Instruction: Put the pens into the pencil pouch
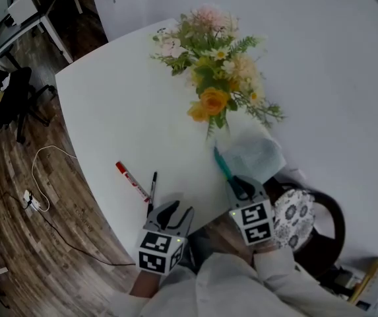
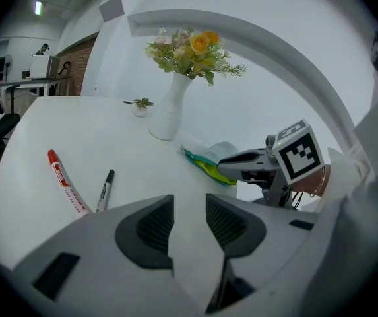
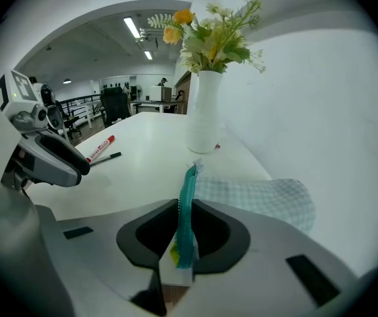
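Broad white tabletop [image 1: 123,111], curved along its near edge, above a wood floor [image 1: 10,269]. Bears a white vase [image 2: 169,114] of yellow, pink and white flowers [image 1: 215,71] toward the far wall. Just in front of the vase, lying flat near the tabletop's right edge: pale checked pencil pouch [image 1: 258,156] with a teal zip edge on its left side. Right gripper [image 1: 238,185], at the pouch's near end, pinched shut on that teal edge, with the strip running up between the 2 pads in the right gripper view. Left gripper [image 1: 179,209], low over the near edge, jaws parted by a narrow gap and holding nothing, only bare tabletop between them. Just ahead and left of it, 2 pens outside the pouch: red-capped white marker [image 1: 131,180], the longer, lying diagonally, and slim black pen [image 1: 152,189] beside it, near ends close together, far ends splayed apart. Well apart from the pouch, both of them, with bare tabletop between.
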Available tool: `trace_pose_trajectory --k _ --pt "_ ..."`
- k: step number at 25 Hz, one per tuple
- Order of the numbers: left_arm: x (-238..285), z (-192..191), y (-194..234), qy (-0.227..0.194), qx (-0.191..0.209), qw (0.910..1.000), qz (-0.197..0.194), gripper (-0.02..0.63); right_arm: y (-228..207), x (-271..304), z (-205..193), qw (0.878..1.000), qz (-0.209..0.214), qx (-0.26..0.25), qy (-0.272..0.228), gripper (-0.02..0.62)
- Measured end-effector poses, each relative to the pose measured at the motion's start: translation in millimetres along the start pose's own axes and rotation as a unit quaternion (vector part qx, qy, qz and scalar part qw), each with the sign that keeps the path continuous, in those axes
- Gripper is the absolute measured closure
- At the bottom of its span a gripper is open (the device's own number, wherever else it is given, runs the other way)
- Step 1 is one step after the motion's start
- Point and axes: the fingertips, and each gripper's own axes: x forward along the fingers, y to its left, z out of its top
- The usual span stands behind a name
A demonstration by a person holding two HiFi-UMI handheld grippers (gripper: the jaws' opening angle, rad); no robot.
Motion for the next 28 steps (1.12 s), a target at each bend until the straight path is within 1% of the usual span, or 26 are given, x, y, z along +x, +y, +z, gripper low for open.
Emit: trace_pose_trajectory --k 3,5,8,12,15,17,21,25,28 --pt "-0.4 0.1 -1.3 -0.002 0.002 1.0000 -0.002 0.457 2.3 -5.0 4.0 1.000 0.008 0.018 -0.014 0.544" --pt "-1.5 2.1 -1.6 -0.005 0.005 1.0000 -0.003 0.457 5.4 -8.4 6.5 0.999 0.020 0.030 -0.022 0.555" --pt "-4.4 7.8 -0.4 -0.013 0.012 0.9998 -0.001 0.457 17.1 -12.5 9.2 0.996 0.059 0.065 -0.030 0.558" --pt "-12.2 20.9 6.0 -0.030 0.015 0.9994 0.011 0.458 36.4 -19.3 17.8 0.988 0.103 0.103 -0.046 0.560" --pt "-19.3 27.4 13.8 -0.030 0.028 0.9989 0.020 0.459 48.8 -25.0 31.1 0.978 0.139 0.144 -0.062 0.560" --pt "-24.8 29.5 21.1 -0.030 0.032 0.9986 0.028 0.458 55.3 -29.6 41.3 0.972 0.157 0.160 -0.075 0.559" --pt "-35.0 39.1 32.7 -0.041 0.035 0.9975 0.045 0.459 64.4 -35.2 63.0 0.963 0.182 0.173 -0.102 0.559" --pt "-44.1 46.1 41.3 -0.049 0.040 0.9960 0.063 0.457 73.7 -38.5 76.6 0.954 0.207 0.181 -0.119 0.558" --pt "-50.5 55.1 46.4 -0.061 0.044 0.9944 0.075 0.458 80.3 -41.8 89.5 0.950 0.225 0.171 -0.133 0.558"
